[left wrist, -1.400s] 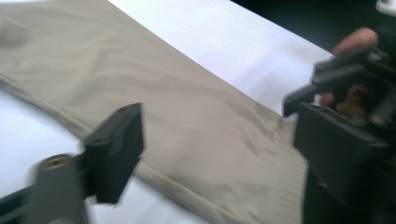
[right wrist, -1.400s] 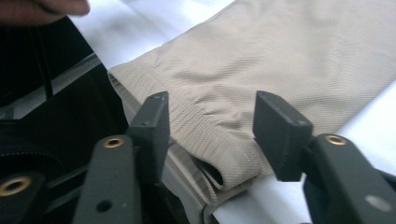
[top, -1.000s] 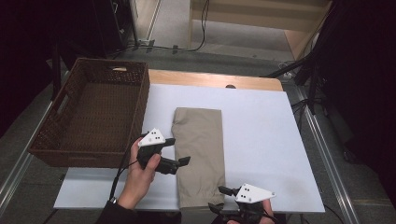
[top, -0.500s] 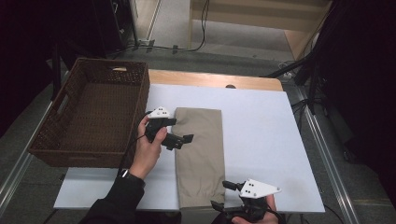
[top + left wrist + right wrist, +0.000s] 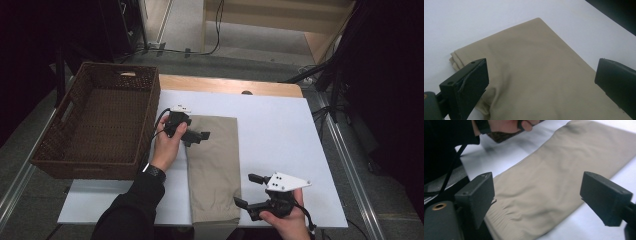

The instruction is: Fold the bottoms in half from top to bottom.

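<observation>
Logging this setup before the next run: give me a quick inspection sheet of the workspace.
Surface: white sheet over a wooden tabletop, flat.
Job's things: folded beige garment lies lengthwise on the sheet, ribbed end nearest the person.
Clutter: nothing seen on the sheet besides the garment.
Grippers: left gripper open over the garment's far end; right gripper open beside its near end, jaws just opened further; nothing between either pair.
Cables: black cable trails from the left gripper; floor cables beyond the table.
Surroundings: brown wicker basket left of the sheet, empty; dark room.
</observation>
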`<state>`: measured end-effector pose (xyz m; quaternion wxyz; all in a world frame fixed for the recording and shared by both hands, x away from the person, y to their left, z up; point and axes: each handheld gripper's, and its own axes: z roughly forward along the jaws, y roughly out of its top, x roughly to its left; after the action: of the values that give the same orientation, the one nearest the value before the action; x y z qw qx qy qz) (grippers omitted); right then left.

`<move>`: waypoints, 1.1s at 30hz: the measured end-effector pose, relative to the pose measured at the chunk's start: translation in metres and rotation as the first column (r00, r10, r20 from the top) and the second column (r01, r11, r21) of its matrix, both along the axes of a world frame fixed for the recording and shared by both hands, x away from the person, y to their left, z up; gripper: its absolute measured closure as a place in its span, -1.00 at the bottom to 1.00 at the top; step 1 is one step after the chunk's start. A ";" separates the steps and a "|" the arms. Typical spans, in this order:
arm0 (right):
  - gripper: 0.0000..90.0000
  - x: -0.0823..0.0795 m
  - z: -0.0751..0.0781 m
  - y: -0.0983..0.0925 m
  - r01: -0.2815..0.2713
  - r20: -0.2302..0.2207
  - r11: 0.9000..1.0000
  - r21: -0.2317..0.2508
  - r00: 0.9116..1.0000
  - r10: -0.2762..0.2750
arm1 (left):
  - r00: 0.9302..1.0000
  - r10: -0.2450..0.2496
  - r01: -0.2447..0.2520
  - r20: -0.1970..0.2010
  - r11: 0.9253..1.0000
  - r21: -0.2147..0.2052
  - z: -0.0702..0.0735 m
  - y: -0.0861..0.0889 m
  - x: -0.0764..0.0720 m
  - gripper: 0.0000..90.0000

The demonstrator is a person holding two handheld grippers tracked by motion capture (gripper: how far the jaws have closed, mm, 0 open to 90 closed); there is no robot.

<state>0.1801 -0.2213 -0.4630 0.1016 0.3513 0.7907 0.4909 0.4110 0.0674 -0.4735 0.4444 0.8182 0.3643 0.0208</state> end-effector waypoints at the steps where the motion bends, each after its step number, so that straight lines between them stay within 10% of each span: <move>1: -0.80 0.003 0.002 -0.001 0.000 -0.002 1.000 -0.001 1.000 0.000 | 1.000 0.008 -0.008 -0.006 1.000 0.002 -0.001 0.001 0.003 -1.00; 20: -1.00 0.109 0.009 -0.023 0.079 -0.031 0.997 -0.007 0.996 -0.079 | 0.992 0.104 -0.101 -0.067 0.994 0.034 -0.019 0.003 0.023 -0.79; 33: -0.87 0.189 -0.009 -0.018 0.136 -0.128 0.990 -0.028 0.982 -0.138 | 0.972 0.225 -0.218 -0.070 0.971 0.097 -0.020 0.008 0.030 -0.32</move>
<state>0.3690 -0.2389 -0.4724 0.0870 0.4350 0.7743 0.4514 0.4413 0.0753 -0.4938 0.3875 0.7915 0.4695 0.0536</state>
